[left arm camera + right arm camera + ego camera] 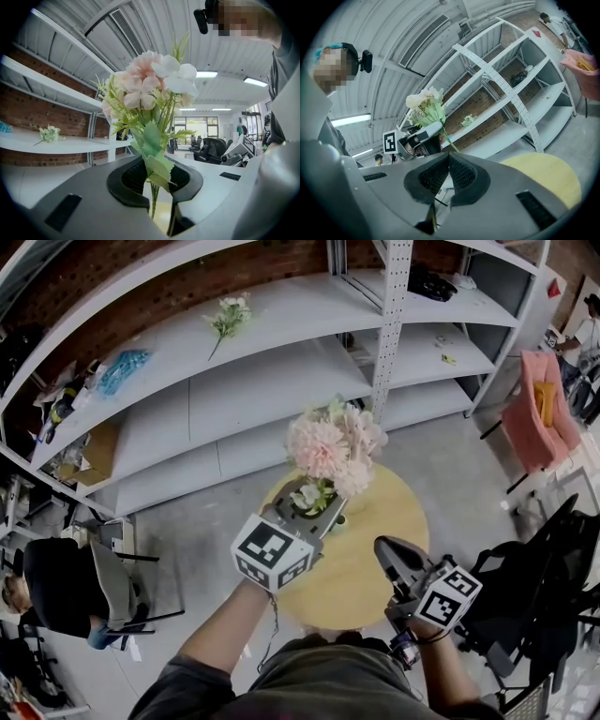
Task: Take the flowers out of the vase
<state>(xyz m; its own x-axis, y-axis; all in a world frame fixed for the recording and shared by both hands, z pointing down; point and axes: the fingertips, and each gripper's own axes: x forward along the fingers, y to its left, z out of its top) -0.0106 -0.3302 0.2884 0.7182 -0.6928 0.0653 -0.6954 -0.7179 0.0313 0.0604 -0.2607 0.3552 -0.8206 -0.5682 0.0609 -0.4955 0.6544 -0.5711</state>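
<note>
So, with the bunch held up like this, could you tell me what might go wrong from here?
1. The left gripper pinches only thin stems and a leaf of the flowers, so the top-heavy bunch may slip or tip.
2. The right gripper is shut and apart from it, giving no support if that happens.
3. A slip could drop the bunch past the round table's far edge.

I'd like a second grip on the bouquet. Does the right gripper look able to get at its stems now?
Probably yes. The right gripper, shut and empty, sits beside the left gripper, which clamps the bouquet over the table. Nothing stands between them, and bare stems hang below. It must open first.
</note>
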